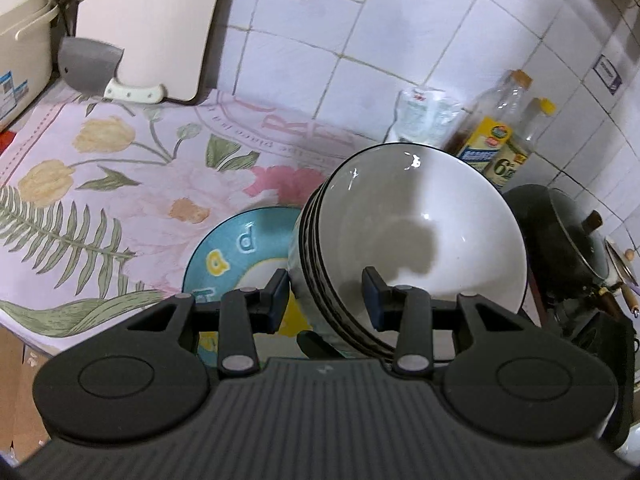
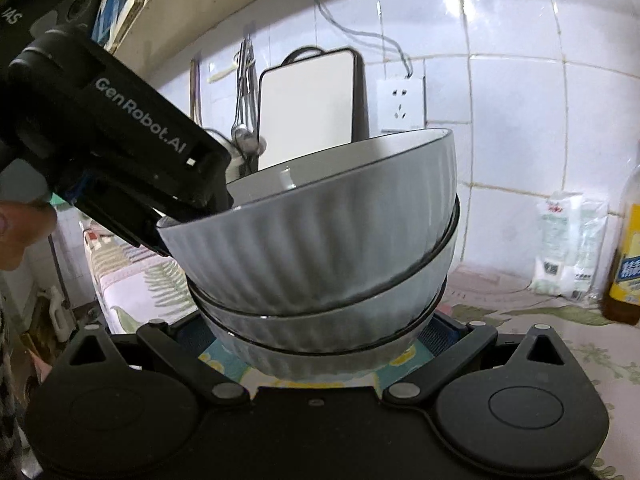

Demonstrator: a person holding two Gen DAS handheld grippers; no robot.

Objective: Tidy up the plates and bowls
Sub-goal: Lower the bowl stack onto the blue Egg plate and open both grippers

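Fingers (image 1: 280, 300) of the left gripper (image 1: 329, 300) pinch the near rim of the stacked bowls (image 1: 416, 240) while the right gripper (image 2: 320, 340) stands wide around the stack's base, tilted above the blue plate (image 1: 236, 248); I'd level it before setting down.

Left gripper (image 1: 328, 300) fingers clamped, right gripper (image 2: 316, 340) clamped

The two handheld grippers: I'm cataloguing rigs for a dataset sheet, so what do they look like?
Both are matte black plastic. The left gripper has a ribbed top plate, two round caps, linkage arms with grey pivot pins, and fingers faced with dark blue pads. In the right wrist view its side reads GenRobot.AI in white. The right gripper has the same caps and pins, with blue meshed pads.
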